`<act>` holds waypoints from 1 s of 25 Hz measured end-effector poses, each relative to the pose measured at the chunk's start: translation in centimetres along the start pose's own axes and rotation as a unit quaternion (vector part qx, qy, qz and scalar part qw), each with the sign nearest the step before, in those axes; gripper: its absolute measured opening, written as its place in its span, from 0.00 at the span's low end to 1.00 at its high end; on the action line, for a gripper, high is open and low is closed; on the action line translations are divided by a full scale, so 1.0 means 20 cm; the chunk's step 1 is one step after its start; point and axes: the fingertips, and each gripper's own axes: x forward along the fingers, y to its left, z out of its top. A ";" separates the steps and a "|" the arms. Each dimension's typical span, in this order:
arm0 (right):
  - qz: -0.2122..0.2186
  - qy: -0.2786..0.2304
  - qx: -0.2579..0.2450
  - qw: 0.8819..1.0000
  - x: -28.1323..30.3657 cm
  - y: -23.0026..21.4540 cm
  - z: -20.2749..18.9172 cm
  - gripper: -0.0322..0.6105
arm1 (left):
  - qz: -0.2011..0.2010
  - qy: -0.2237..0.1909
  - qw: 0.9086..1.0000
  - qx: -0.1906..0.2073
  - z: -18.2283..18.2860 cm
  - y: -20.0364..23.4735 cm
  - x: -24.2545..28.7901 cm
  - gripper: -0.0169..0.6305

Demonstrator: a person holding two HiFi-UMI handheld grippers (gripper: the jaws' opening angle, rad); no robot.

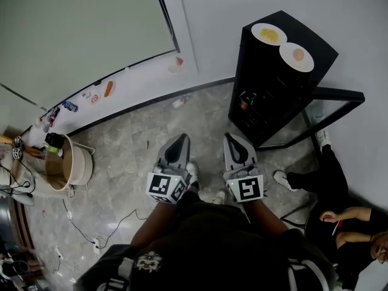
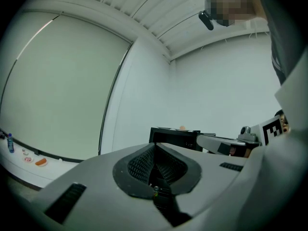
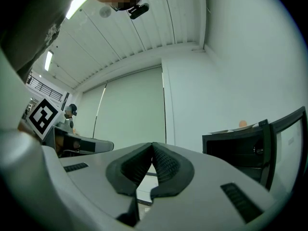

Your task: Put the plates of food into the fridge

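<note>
The head view looks steeply down from above the person, with the left gripper (image 1: 180, 139) and right gripper (image 1: 232, 138) side by side near its lower middle, the floor (image 1: 133, 138) beyond them and the black fridge (image 1: 273, 83) at far right, two plates (image 1: 268, 34) on top. The left gripper view sits low on its gripper and faces level along the jaws toward the far wall (image 2: 216, 90), with the fridge small and distant and the other gripper at its right. The right gripper view tilts slightly upward, has the fridge closer at its right and the left gripper at its left; all three views share the fridge.
</note>
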 end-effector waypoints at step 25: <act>-0.029 0.028 -0.008 0.999 0.63 -0.09 -0.17 0.09 | -0.073 -0.002 0.997 0.005 0.02 0.39 0.54 0.07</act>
